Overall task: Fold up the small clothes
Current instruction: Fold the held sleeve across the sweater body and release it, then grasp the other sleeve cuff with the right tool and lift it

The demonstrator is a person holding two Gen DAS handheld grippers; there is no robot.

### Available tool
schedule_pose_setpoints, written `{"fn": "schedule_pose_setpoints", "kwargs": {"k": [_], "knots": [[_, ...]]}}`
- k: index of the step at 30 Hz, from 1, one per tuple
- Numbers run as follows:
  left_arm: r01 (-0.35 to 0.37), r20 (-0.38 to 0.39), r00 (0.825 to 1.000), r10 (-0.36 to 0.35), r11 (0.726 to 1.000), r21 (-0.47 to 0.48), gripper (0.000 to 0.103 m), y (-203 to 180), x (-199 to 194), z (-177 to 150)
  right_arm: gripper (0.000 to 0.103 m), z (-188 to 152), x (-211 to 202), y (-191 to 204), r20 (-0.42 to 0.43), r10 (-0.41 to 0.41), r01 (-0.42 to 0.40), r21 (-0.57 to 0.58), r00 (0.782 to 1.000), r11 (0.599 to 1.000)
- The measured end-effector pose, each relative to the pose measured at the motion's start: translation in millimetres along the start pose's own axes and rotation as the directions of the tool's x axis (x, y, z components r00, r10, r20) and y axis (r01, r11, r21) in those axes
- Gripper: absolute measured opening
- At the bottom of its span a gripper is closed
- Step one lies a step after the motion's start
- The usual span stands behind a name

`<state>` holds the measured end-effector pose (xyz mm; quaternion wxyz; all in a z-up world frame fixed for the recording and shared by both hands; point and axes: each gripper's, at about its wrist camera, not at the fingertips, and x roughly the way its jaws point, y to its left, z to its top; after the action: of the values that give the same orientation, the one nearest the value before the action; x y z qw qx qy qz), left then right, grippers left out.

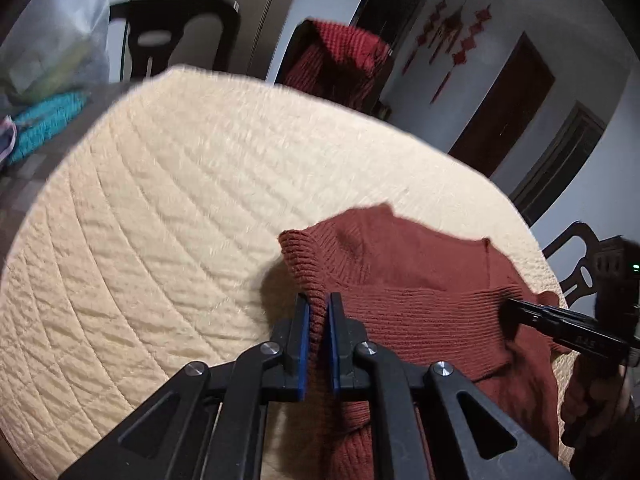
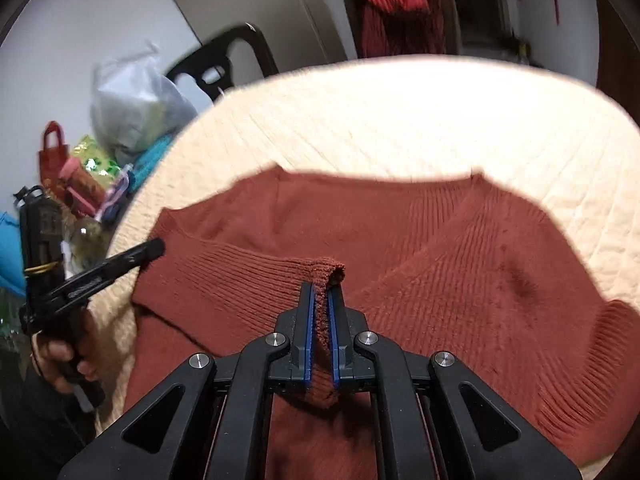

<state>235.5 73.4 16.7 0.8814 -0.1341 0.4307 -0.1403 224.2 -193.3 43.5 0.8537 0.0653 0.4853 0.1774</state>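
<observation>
Lying across the cream quilted pad (image 2: pixel 460 120), the rust-red knit sweater (image 2: pixel 460 264) already has both sleeves crossed over its chest, so by my reckoning the fold is roughly half done, the body not yet doubled over. Left gripper (image 1: pixel 319 308) clamps a ribbed edge, right gripper (image 2: pixel 320 300) pinches a ribbed fold.

sweater (image 2: pixel 440 264) — rust-red, ribbed | quilt (image 1: pixel 160 220) — cream, diamond-stitched

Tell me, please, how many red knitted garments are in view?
2: a rust-red knitted sweater on the cream quilted table cover, and a brighter red knitted garment draped over a dark chair behind; others may be hidden.
</observation>
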Motion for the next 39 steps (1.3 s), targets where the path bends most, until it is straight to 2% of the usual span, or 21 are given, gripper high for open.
{"fn": "schedule_pose_setpoints", "kwargs": {"k": [2,6,8,11,13,16,20,23,25,32,36,39], "knots": [[-0.009,-0.018,1.0,0.008,1.0,-0.019,0.014,3.2,1.9,-2.9,0.01,-2.7,1.8,-4.2,-0.01,-0.036,0.036,0.009,0.999,0.999],[0.004,0.05,0.999,-0.003,1.0,-0.007,0.014,-3.6,-26.8,-9.8,0.011,-17.7,-26.9,7.6,0.055,-0.014,0.016,-0.035,0.998,0.999],[0.021,0.058,0.998,-0.022,1.0,0.022,0.014,-13.9,-36.1,-15.3,0.011,-26.4,-26.2,16.1,0.034,-0.025,0.027,-0.078,0.999,0.997],[0.03,0.003,1.0,-0.03,0.994,0.104,0.014,-35.1,-29.5,-29.7,0.01,-37.3,-9.7,15.4,-0.04,-0.054,0.05,-0.1,0.998,0.994],[-0.004,-0.051,0.999,0.011,0.99,0.141,0.014,-41.5,-14.4,-39.2,0.009,-38.1,-8.3,12.4,-0.031,-0.043,0.039,-0.095,0.999,0.995],[-0.028,-0.04,0.999,0.035,0.986,0.165,0.014,-45.6,-13.4,-45.5,0.009,-41.2,-19.7,11.5,-0.024,-0.066,0.063,-0.1,0.998,0.993],[-0.048,-0.021,0.998,0.051,0.988,0.146,0.015,-49.9,-32.7,-50.2,0.011,-55.5,-45.2,9.7,0.015,-0.064,0.066,-0.116,0.998,0.991],[-0.06,0.027,0.998,0.057,0.986,0.154,0.03,-60.7,-59.5,-64.4,0.019,-69.3,-71.0,6.4,0.073,-0.062,0.069,-0.102,0.995,0.992],[-0.058,0.056,0.997,0.05,0.988,0.145,0.039,-66.7,-74.0,-74.9,0.019,-80.7,-90.4,2.1,0.11,-0.055,0.064,-0.087,0.992,0.994],[-0.065,0.126,0.991,0.05,0.991,0.118,0.042,-83.2,-112.1,-121.6,0.022,-122.6,-137.0,-8.5,0.208,-0.025,0.035,-0.042,0.978,0.999],[-0.069,0.12,0.991,0.056,0.991,0.113,0.042,-90.7,-114.3,-139.2,0.031,-143.1,-147.6,-15.4,0.205,-0.04,0.045,-0.019,0.978,0.999],[-0.083,0.114,0.991,0.067,0.987,0.134,0.042,-98.6,-114.2,-146.0,0.031,-151.3,-152.7,-21.6,0.202,-0.053,0.055,-0.006,0.978,0.998]]}}
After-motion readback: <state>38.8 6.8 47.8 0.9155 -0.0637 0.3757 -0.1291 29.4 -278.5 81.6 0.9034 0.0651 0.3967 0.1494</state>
